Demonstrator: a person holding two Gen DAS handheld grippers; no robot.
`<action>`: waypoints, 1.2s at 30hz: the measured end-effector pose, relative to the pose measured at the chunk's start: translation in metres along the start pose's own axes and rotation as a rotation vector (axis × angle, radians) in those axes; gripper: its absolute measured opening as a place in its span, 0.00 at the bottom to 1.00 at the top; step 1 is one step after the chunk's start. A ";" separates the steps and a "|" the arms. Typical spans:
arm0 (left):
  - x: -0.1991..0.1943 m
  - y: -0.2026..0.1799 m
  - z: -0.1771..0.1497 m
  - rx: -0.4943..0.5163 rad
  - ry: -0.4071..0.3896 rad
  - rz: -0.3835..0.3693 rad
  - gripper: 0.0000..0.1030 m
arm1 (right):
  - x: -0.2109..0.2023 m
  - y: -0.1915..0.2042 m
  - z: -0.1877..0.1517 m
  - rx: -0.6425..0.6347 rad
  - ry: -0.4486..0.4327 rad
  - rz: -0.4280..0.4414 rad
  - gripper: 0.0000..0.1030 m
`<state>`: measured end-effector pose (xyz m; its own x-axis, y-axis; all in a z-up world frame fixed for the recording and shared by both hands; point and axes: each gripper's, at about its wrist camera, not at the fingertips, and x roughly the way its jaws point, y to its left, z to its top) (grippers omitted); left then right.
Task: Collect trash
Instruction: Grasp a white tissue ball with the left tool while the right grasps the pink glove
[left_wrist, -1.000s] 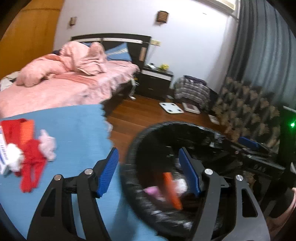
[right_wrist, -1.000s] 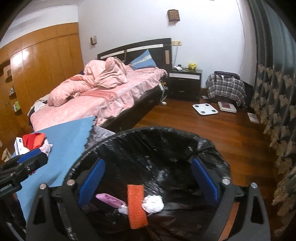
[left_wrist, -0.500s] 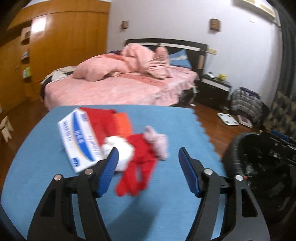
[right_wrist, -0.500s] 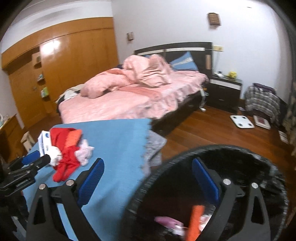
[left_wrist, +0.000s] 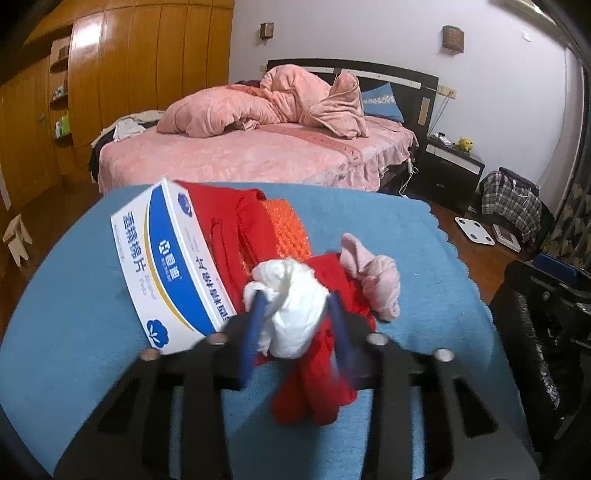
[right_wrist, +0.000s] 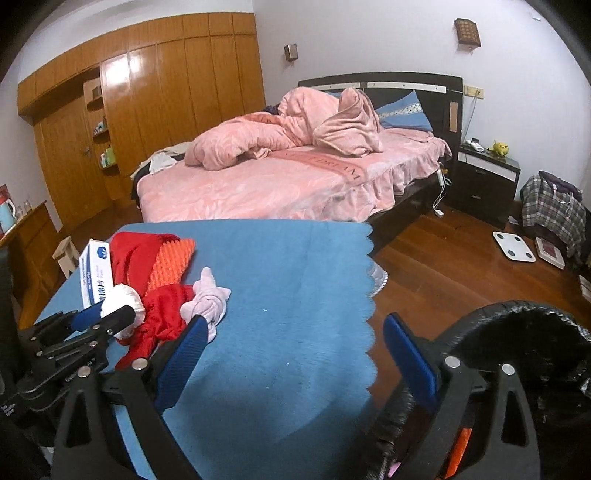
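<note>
My left gripper (left_wrist: 295, 314) has its blue fingers pressed against both sides of a white crumpled wad (left_wrist: 291, 306) on the blue mat (left_wrist: 92, 332). It also shows in the right wrist view (right_wrist: 107, 314) on that wad (right_wrist: 123, 297). Red cloth (left_wrist: 317, 369), an orange knit piece (left_wrist: 288, 229) and a pink knotted rag (left_wrist: 373, 277) lie around it. A blue-white box (left_wrist: 170, 262) lies to the left. My right gripper (right_wrist: 291, 354) is open and empty over the mat's right edge, beside the black-lined trash bin (right_wrist: 524, 365).
A pink bed (right_wrist: 295, 177) stands behind the mat. A dark nightstand (right_wrist: 484, 181), a checked bag (right_wrist: 554, 206) and a white scale (right_wrist: 513, 251) are on the wood floor at the right. A small stool (left_wrist: 16, 240) stands at the left.
Both grippers swung left from the bin to the mat. My left gripper moved onto the pile and closed from wide open onto the white wad.
</note>
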<state>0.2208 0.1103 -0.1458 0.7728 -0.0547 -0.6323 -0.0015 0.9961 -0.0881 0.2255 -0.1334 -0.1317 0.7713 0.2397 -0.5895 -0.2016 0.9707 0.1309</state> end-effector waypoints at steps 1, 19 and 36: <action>0.001 0.001 -0.001 -0.005 0.001 -0.003 0.25 | 0.005 0.002 0.000 -0.002 0.005 0.002 0.91; -0.003 0.028 -0.001 -0.055 -0.053 0.025 0.18 | 0.069 0.059 -0.001 -0.058 0.101 0.104 0.75; -0.004 0.027 -0.001 -0.053 -0.061 0.023 0.18 | 0.070 0.066 -0.002 -0.060 0.124 0.175 0.30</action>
<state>0.2168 0.1369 -0.1466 0.8095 -0.0258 -0.5866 -0.0521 0.9919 -0.1156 0.2649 -0.0530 -0.1658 0.6421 0.3969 -0.6558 -0.3644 0.9107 0.1945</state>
